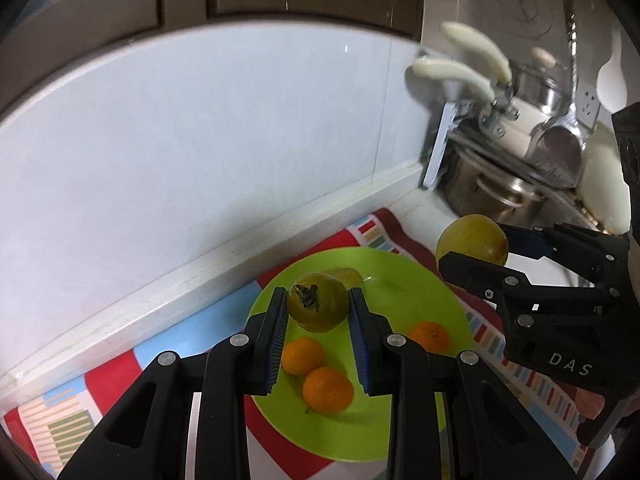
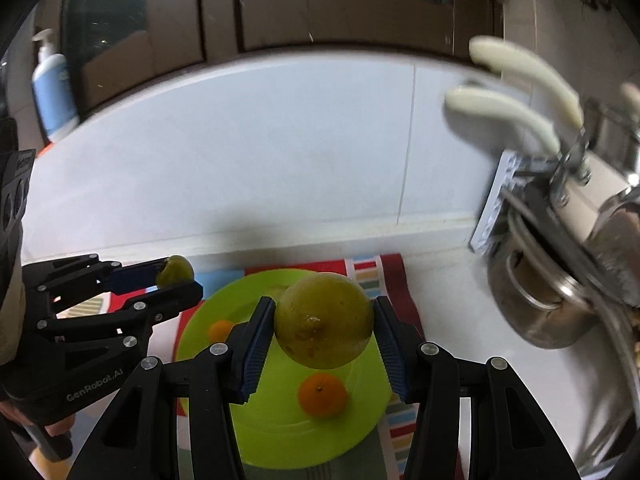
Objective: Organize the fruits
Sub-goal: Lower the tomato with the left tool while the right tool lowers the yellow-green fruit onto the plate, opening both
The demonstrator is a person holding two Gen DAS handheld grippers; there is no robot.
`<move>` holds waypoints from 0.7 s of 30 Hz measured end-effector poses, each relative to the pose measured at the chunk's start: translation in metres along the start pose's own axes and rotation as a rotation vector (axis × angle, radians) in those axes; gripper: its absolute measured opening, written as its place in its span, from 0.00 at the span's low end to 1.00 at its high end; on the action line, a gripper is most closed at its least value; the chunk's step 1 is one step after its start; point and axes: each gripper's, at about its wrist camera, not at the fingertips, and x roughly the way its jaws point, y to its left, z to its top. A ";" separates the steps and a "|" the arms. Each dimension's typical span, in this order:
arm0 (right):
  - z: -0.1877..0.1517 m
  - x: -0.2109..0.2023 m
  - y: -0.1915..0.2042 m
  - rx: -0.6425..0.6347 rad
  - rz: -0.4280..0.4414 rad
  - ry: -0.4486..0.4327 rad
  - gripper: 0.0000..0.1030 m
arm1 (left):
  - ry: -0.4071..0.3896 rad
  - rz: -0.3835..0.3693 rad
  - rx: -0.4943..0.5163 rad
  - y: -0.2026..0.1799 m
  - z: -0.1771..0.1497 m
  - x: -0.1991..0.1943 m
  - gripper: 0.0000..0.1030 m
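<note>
My left gripper (image 1: pixel 317 295) is shut on a small green fruit (image 1: pixel 320 314) with a dried stalk, held above the lime-green plate (image 1: pixel 400 292). Three oranges (image 1: pixel 302 356) (image 1: pixel 328 390) (image 1: pixel 430 336) lie on that plate. My right gripper (image 2: pixel 324 303) is shut on a larger yellow-green round fruit (image 2: pixel 324 324), also over the plate (image 2: pixel 280 420), where two oranges (image 2: pixel 322 394) (image 2: pixel 221 330) show. In the left wrist view the right gripper (image 1: pixel 474 248) comes in from the right with its fruit (image 1: pixel 472 236). In the right wrist view the left gripper (image 2: pixel 176 276) carries its fruit (image 2: pixel 174 268) at the left.
The plate rests on a striped red, blue and white cloth (image 1: pixel 108 384) against a white tiled wall (image 1: pixel 200 140). Steel pots (image 2: pixel 536 304), a ladle (image 1: pixel 556 152) and cream-handled knives (image 1: pixel 452 72) in a rack crowd the right. A pump bottle (image 2: pixel 52 88) stands far left.
</note>
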 end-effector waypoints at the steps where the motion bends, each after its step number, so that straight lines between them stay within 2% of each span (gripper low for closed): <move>1: 0.000 0.008 -0.002 0.005 0.004 0.019 0.49 | 0.010 -0.002 0.000 0.000 0.000 0.006 0.29; 8: -0.005 0.045 -0.008 -0.003 0.010 0.100 0.49 | 0.073 -0.014 -0.003 0.004 -0.003 0.040 0.29; 16: -0.008 0.063 -0.011 -0.001 0.019 0.145 0.49 | 0.113 -0.022 0.010 0.005 -0.007 0.059 0.29; 21: -0.010 0.065 -0.010 0.000 0.015 0.157 0.50 | 0.102 -0.002 0.023 0.004 -0.006 0.056 0.38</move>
